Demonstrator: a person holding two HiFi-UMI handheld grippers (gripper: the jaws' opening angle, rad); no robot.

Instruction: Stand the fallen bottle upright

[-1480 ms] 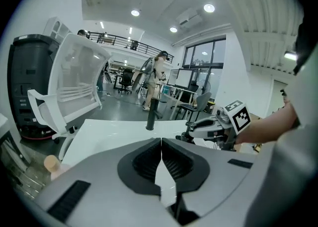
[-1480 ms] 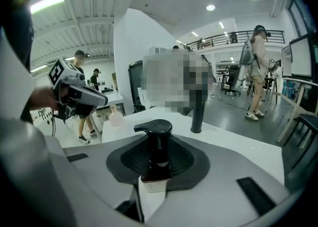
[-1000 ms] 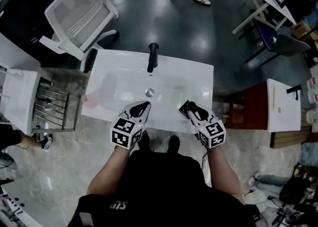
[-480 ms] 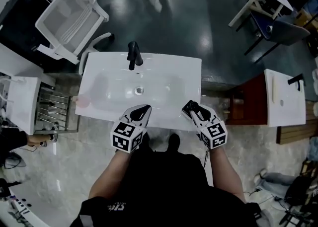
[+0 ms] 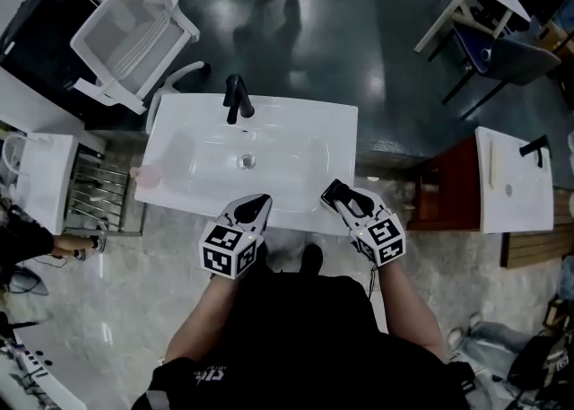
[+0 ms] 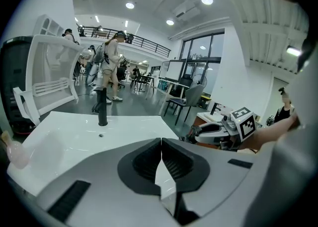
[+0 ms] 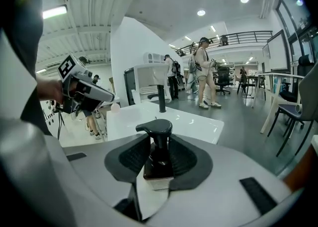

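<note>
A dark pump bottle (image 7: 158,157) with a pale label stands upright between the jaws of my right gripper (image 7: 158,144). Those jaws have just been opening, and the pads flank the bottle without plainly pressing it. In the head view the bottle (image 5: 330,189) shows as a dark spot at the tip of the right gripper (image 5: 335,195), at the front right rim of the white sink (image 5: 305,121). My left gripper (image 5: 256,205) hovers at the front rim beside it. Its jaws meet with nothing between them in the left gripper view (image 6: 161,144).
A black faucet (image 5: 235,99) stands at the sink's far edge, with a drain hole (image 5: 247,161) in the basin. A pink object (image 5: 146,177) lies at the sink's left end. A white chair (image 5: 134,27) and a wire rack (image 5: 94,197) are to the left. A second sink (image 5: 511,179) is to the right.
Both grippers have drawn back from over the basin near the drain to the sink's front rim. The dark bottle stayed at the right gripper's tip.
</note>
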